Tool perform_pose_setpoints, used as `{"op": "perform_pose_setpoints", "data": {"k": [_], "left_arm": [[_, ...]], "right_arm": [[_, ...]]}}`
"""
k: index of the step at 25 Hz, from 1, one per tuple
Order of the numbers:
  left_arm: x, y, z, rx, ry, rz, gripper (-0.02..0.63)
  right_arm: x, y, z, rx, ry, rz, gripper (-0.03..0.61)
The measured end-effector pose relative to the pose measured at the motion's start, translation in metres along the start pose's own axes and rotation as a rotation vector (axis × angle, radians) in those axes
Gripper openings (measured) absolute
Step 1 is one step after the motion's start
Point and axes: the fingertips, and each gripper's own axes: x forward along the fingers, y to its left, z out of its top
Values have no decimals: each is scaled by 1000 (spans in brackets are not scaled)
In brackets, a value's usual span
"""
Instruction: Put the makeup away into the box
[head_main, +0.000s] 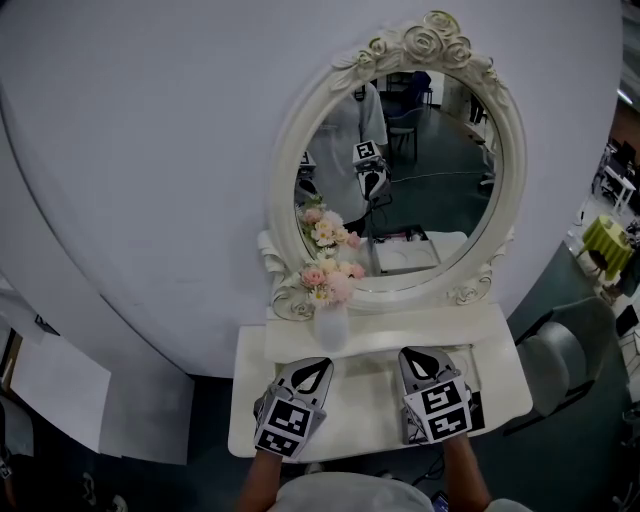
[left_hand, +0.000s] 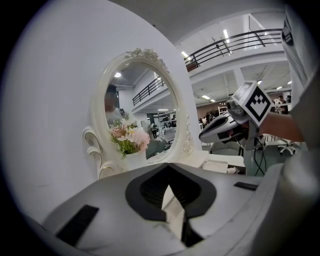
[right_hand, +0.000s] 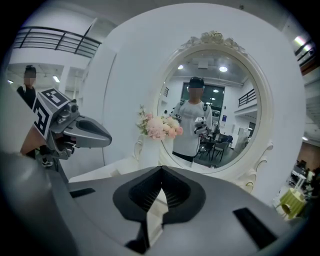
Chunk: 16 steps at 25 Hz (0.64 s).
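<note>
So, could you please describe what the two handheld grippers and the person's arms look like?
Both the left gripper and the right gripper are smooth silver-grey shells tapering to a point, each with a black teardrop-shaped inset, ribbed inside. Each carries a white cube printed with black square markers. No sleeves cover the forearms.

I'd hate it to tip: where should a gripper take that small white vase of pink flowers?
Probably the body of the small white vase, below the pink flowers, coming level from the front: it stands upright before the ornate white mirror frame, and the blooms crowd its top.
</note>
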Motion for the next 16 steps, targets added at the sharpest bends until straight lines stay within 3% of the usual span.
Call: {"op": "perform_pose_setpoints", "data": {"k": [16], "left_arm": [[-5, -3, -3, -4, 5, 3, 17]], "right_arm": [[0, 8, 0, -12, 6, 18, 2]]}}
